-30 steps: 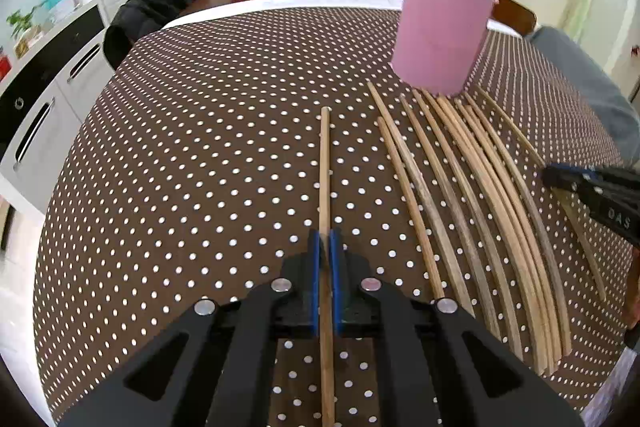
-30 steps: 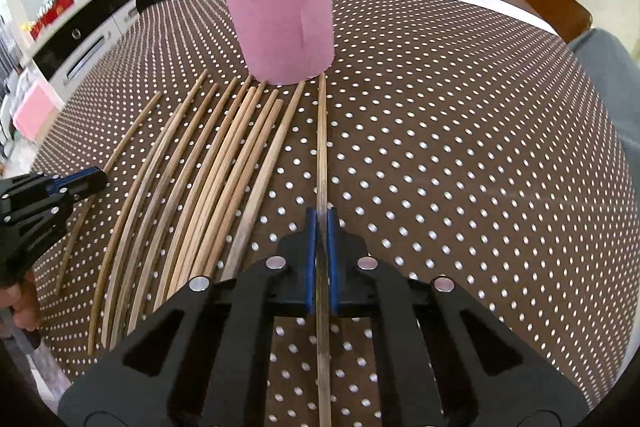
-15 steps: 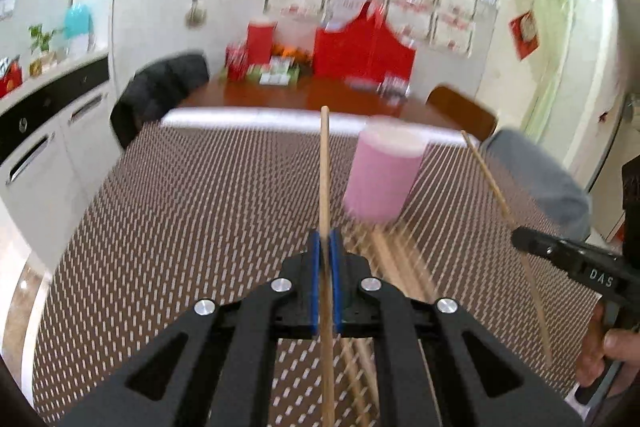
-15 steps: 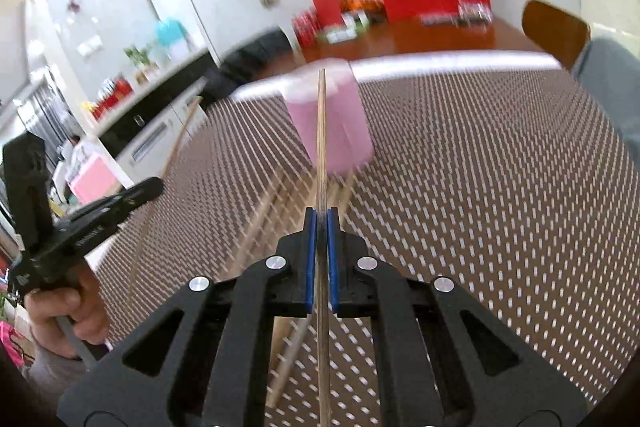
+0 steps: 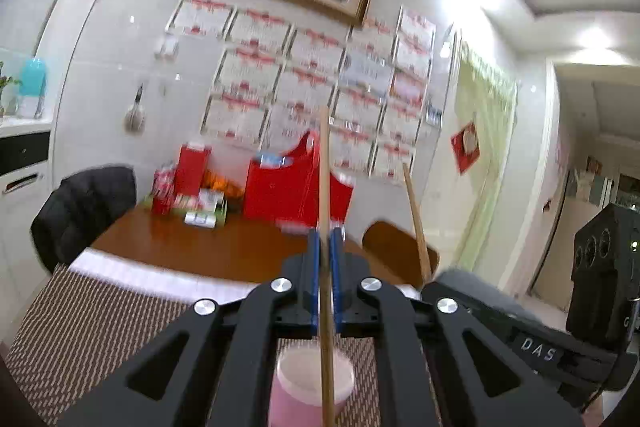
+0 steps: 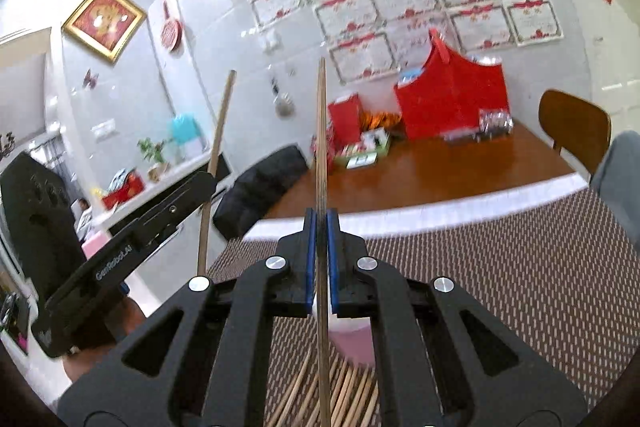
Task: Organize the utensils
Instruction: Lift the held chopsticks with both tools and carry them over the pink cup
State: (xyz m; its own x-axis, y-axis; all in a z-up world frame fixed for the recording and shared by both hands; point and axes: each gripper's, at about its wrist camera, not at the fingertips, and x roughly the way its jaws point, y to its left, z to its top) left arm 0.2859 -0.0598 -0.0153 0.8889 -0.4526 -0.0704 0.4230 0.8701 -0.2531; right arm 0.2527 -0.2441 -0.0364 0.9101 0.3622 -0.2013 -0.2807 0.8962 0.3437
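Motion blur softens both views, so the dotted cloth on the bench (image 6: 520,267) reads as streaks. In the left wrist view the pink cup (image 5: 312,383) shows only as a pale rim and part of its wall between the black arms of the left hand-held gripper (image 5: 325,259); its base is cut off at the lower edge. In the right wrist view the same cup is mostly hidden behind the right hand-held gripper (image 6: 321,231), with only a pink patch visible below the blue pads. The loose chopsticks (image 6: 348,387) lying on the bench near the cup's base are visible only as a fan of tips between the gripper arms; their count cannot be determined.

The left hand-held gripper is clamped on 1 chopstick (image 5: 324,167), which rises above the pads and also runs down across the cup. The right hand-held gripper is clamped on the other chopstick (image 6: 321,131) in the same way. Each gripper also appears at the edge of the other's view with its stick tilted upward. Both sticks are held clear of the bench.

Beyond the cloth lies a bare wooden tabletop carrying a red bag (image 6: 452,99), red boxes and small packets. A dark jacket (image 5: 84,207) hangs over a chair at the left, and a wooden chair (image 6: 572,123) stands at the right. Rows of certificates (image 5: 312,83) and a framed painting cover the wall.
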